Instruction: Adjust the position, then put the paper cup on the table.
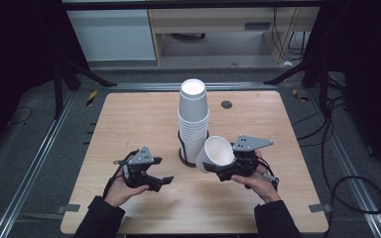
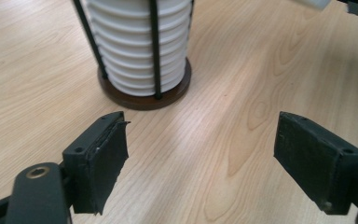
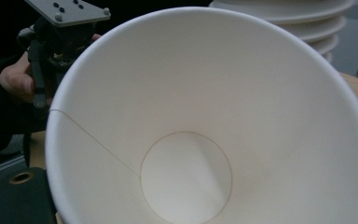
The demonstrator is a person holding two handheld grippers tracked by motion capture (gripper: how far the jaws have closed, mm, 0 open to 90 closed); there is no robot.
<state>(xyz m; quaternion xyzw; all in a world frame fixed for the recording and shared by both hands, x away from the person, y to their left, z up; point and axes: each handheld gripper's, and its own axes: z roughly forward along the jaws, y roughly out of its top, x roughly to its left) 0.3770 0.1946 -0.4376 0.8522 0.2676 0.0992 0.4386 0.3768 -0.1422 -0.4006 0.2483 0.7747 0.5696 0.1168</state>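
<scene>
Single paper cup [image 1: 217, 153] held tipped on its side, mouth open toward the right gripper's camera, just right of the cup stack [image 1: 193, 119], low near its base. In the right gripper view the cup [image 3: 200, 130] interior with its round bottom faces the lens, stack rims [image 3: 298, 18] behind. Right gripper [image 1: 228, 171] has its jaws clamped on the cup. Stack sits in a black wire holder [image 2: 154, 51] on a round dark base [image 2: 144, 95], mid desk [image 1: 129, 124]. Left gripper [image 1: 161, 182] hovers low left of the holder, jaws wide, nothing between them, pointing at the base.
</scene>
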